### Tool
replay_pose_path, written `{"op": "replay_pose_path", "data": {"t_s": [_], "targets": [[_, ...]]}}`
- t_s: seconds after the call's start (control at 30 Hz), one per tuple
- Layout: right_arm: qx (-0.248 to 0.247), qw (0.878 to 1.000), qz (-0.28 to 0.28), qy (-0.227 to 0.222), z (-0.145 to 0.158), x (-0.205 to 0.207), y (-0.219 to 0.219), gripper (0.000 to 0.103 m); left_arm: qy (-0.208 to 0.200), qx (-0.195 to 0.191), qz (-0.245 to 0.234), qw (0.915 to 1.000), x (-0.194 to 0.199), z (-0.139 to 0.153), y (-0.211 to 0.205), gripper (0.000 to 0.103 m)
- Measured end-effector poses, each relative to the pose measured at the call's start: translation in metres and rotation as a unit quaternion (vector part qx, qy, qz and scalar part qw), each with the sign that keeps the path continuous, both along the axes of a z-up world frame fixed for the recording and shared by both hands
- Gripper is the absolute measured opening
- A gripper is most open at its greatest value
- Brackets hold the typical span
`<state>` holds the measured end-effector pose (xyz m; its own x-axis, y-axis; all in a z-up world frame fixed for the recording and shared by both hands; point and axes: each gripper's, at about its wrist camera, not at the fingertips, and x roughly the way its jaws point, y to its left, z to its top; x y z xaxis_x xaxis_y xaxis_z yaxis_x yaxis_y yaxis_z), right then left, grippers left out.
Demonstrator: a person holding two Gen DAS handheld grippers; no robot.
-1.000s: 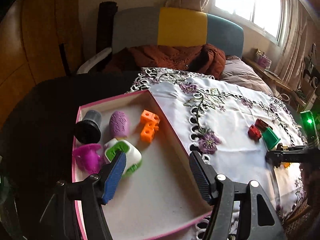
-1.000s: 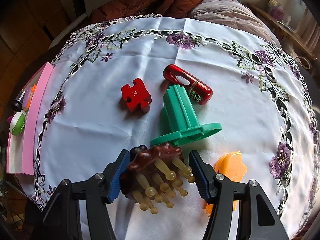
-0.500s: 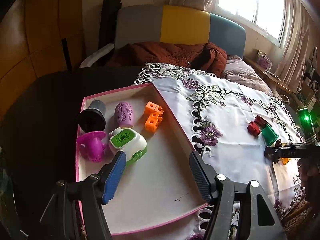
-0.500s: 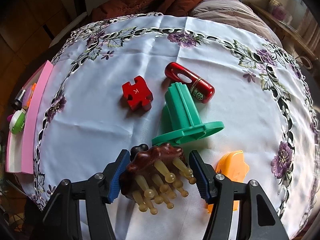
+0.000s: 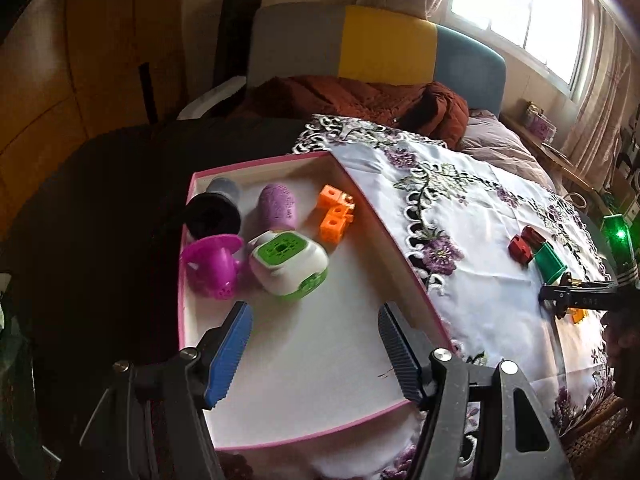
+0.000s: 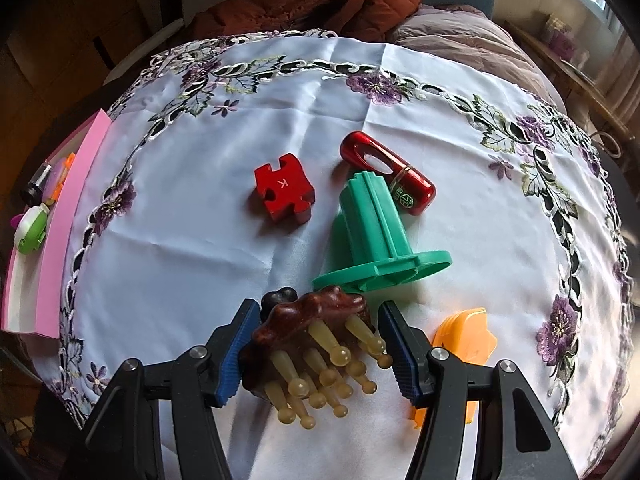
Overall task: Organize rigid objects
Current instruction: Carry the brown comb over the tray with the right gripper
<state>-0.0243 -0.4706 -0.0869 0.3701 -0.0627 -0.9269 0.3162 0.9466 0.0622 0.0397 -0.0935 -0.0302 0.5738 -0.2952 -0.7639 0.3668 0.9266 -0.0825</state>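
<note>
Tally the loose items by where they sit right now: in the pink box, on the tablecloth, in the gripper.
In the pink cardboard box: 5 (black-and-grey cup, purple textured egg shape, orange linked cubes, magenta funnel-shaped toy, white-and-green rounded gadget).
On the embroidered tablecloth: 4 (red puzzle-piece block, red metallic capsule, green flanged plastic spool, orange plastic shape).
In the right gripper: 1 (brown pronged scalp massager).
Total: 10

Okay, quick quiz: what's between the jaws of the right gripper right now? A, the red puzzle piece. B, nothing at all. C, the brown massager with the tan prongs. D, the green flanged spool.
C: in the right wrist view the right gripper has its jaws on either side of the brown massager, while the red puzzle piece and the green spool lie free on the tablecloth.
</note>
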Motion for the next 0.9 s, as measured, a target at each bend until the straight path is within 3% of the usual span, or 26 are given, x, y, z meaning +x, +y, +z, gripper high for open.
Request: {"op": "replay_pose_path", "data": {"t_s": [0.43,0.9], "targets": [[0.037,0.999,0.033,-0.016,0.003,0.003,0.046,0.061,0.003,-0.015,0.023,0.9996,0.001,-0.001,0.027,0.066],[0.085,0.984,0.129,-0.085,0.052,0.078,0.161,0.061,0.007,-0.026,0.056,0.9980,0.005,-0.005,0.055,0.066]]}}
